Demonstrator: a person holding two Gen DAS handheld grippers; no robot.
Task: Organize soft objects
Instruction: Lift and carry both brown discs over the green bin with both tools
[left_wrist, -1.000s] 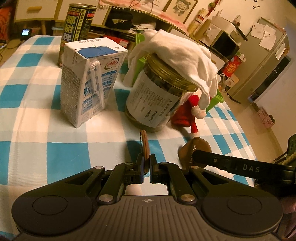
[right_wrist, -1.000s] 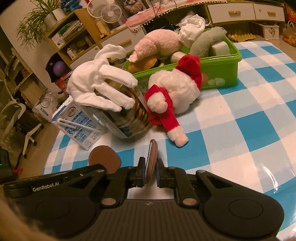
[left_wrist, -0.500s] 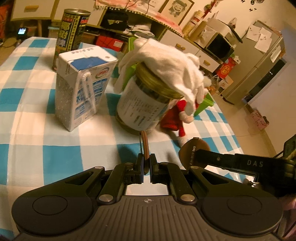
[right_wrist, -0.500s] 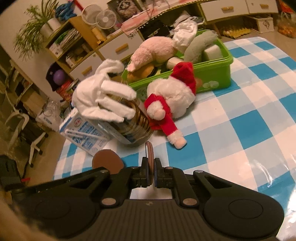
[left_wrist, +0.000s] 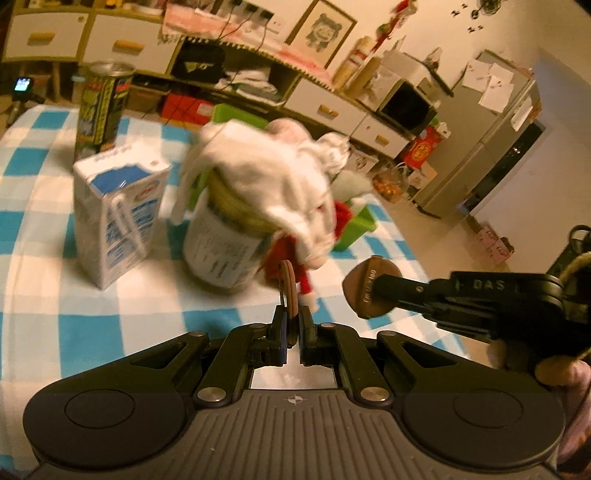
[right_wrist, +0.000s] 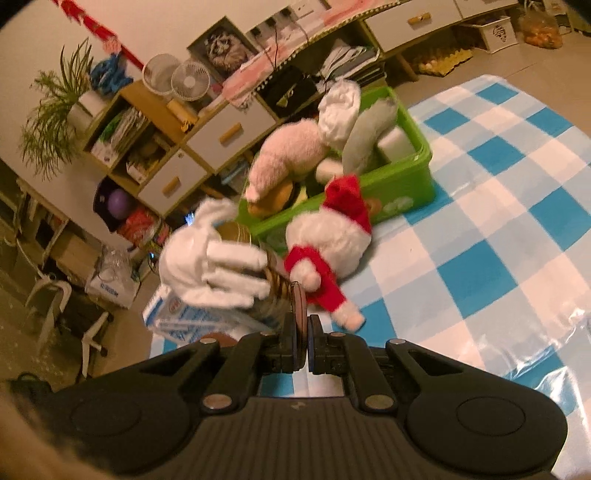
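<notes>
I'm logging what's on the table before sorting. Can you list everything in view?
glove: one, white, draped over the jar lid
jar: one, labelled, gold lid, beside the carton
carton: one, white and blue, left of the jar
can: one, dark and yellow, behind the carton
Santa toy: one, red and white, against the bin
bin: one, green, holding plush toys
tablecloth: blue-white check
left hand-held gripper: shut, empty
right hand-held gripper: shut, empty
</notes>
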